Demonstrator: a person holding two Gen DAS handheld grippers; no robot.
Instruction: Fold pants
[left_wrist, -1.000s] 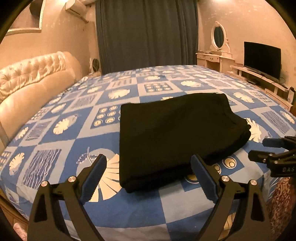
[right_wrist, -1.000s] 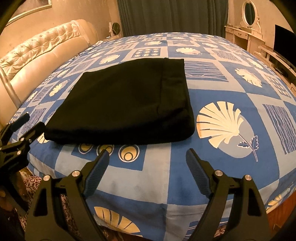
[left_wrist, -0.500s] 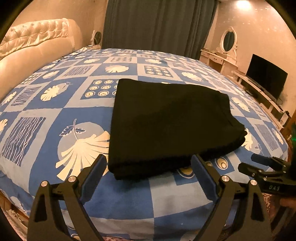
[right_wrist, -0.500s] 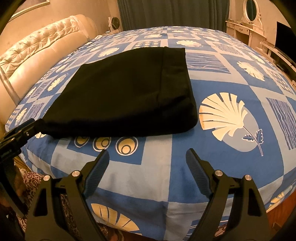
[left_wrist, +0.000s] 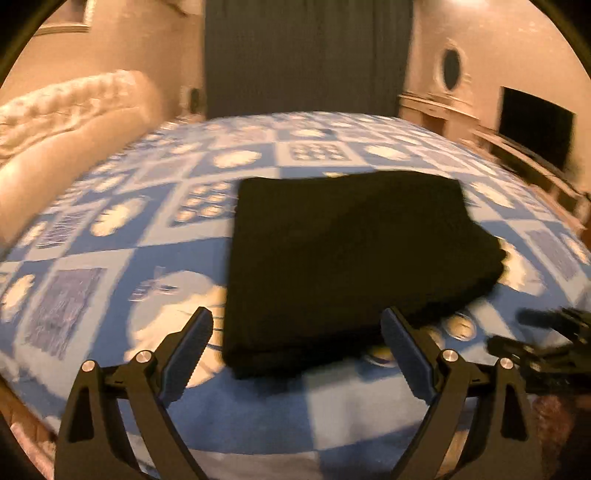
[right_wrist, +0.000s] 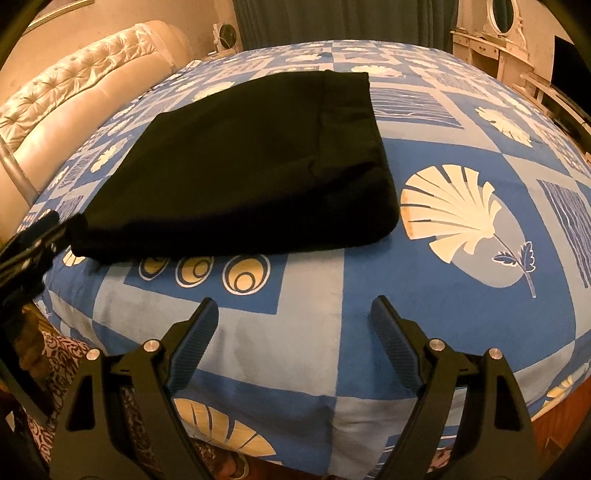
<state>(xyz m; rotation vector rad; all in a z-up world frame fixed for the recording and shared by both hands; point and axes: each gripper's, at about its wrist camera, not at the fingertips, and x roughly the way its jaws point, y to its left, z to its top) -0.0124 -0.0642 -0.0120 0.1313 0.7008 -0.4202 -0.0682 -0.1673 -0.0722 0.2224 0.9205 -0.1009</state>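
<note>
The black pants (left_wrist: 347, 258) lie folded into a thick rectangle on the blue patterned bed (left_wrist: 155, 258); they also show in the right wrist view (right_wrist: 243, 173). My left gripper (left_wrist: 295, 343) is open and empty, its fingers straddling the near edge of the pants from just above. My right gripper (right_wrist: 293, 325) is open and empty over the bed's front edge, short of the pants. The right gripper shows at the right in the left wrist view (left_wrist: 543, 343); the left gripper shows at the left edge in the right wrist view (right_wrist: 33, 240), near the pants' corner.
A padded cream headboard (right_wrist: 74, 99) stands along the left. A dresser with an oval mirror (right_wrist: 498, 40) and a dark TV (left_wrist: 535, 129) stand at the right. A dark curtain (left_wrist: 306, 55) hangs behind the bed (right_wrist: 443, 295).
The left wrist view has swung and is blurred with motion; the left gripper stays at the pants' near edge. The right gripper has edged slightly closer to the pants. Both remain open.
</note>
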